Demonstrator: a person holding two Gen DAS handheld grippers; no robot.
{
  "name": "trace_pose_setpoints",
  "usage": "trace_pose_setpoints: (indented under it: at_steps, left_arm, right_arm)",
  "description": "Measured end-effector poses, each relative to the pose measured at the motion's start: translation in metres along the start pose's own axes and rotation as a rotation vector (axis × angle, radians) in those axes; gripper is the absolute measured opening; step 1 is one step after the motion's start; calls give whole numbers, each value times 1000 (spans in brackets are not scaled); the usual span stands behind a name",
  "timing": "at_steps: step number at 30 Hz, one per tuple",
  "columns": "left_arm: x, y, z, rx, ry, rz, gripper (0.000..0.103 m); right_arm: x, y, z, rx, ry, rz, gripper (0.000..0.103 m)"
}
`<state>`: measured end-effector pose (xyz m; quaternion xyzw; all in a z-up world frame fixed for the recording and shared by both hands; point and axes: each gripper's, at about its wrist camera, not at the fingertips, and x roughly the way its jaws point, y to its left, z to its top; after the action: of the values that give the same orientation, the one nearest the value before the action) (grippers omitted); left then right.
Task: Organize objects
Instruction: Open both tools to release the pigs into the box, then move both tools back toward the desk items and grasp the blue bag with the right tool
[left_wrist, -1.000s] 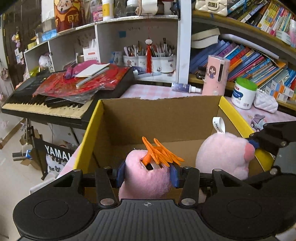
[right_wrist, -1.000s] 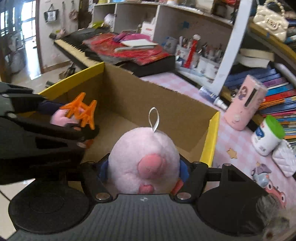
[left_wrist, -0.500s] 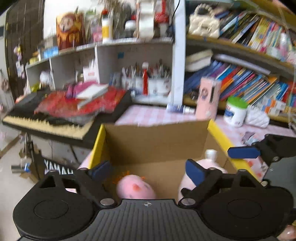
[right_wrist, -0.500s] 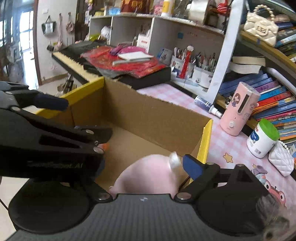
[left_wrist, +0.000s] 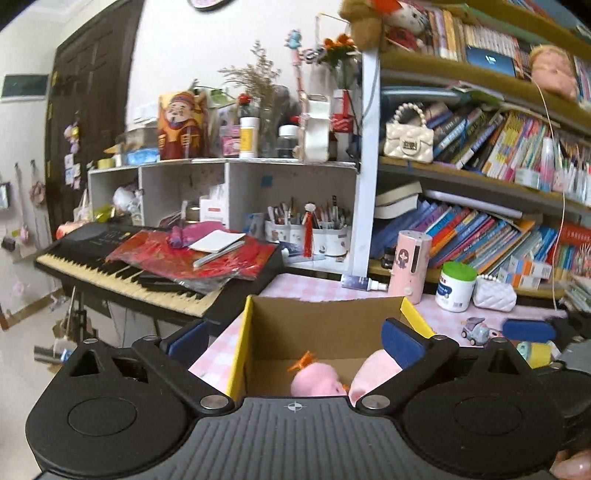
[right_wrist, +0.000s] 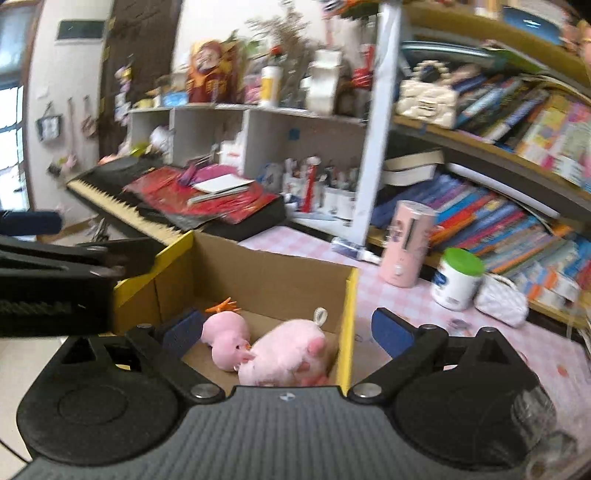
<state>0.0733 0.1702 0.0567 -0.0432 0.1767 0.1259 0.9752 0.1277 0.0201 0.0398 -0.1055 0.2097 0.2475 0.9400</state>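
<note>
Two pink plush toys lie side by side in an open cardboard box (right_wrist: 266, 273) with yellow flaps. The smaller plush with orange feet (right_wrist: 225, 341) is on the left; the larger plush with a white loop (right_wrist: 291, 350) is on the right. Both show in the left wrist view, the small plush (left_wrist: 314, 380) and the larger plush (left_wrist: 373, 376), inside the box (left_wrist: 325, 325). My left gripper (left_wrist: 295, 341) is open and empty above the box. My right gripper (right_wrist: 286, 330) is open and empty above the box.
The box sits on a pink checkered table (right_wrist: 399, 299). A pink dispenser (right_wrist: 408, 243), a green-lidded jar (right_wrist: 458, 278) and a white quilted purse (right_wrist: 502, 301) stand behind it. A keyboard (left_wrist: 147, 266) with red bags lies at left. Bookshelves (left_wrist: 498, 229) fill the right.
Both grippers opened and let their plush toys drop into the box, then rose and pulled back. The toys now lie on the box floor.
</note>
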Motion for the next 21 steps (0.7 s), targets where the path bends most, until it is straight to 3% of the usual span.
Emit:
trace_pose_setpoints:
  at_steps: [10, 21]
  left_arm:
    - [-46, 22, -44, -21, 95, -14, 101]
    - [-73, 34, -79, 6, 198, -30, 101]
  right_arm:
    - [-62, 29, -48, 72, 44, -121, 99]
    - [-98, 65, -94, 78, 132, -137, 99]
